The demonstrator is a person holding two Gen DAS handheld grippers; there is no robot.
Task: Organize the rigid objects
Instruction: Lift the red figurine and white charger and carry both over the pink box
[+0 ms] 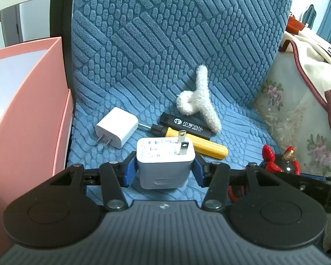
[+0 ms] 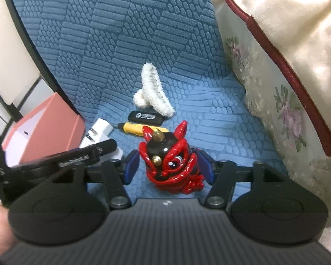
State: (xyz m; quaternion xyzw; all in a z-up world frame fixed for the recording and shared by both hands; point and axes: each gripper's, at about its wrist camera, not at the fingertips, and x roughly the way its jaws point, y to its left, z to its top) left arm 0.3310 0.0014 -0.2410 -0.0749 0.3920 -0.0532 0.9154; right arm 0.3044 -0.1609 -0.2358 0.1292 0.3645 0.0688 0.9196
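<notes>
White plastic, hard and light: the charger (image 1: 165, 165) sits clamped between the blue pads of the left tool (image 1: 165, 170), prongs up, at 6 o'clock on the blue seat cushion (image 1: 165, 44). Its smooth flat sides seem the right place to hold; it may slip.

The glossy red figurine (image 2: 170, 161) stands between the pads of the right tool (image 2: 168, 167); these stand apart from it, not touching. It looks fragile; hold the body, not the horns.

The pink box (image 1: 33, 110) is at 9 o'clock.
</notes>
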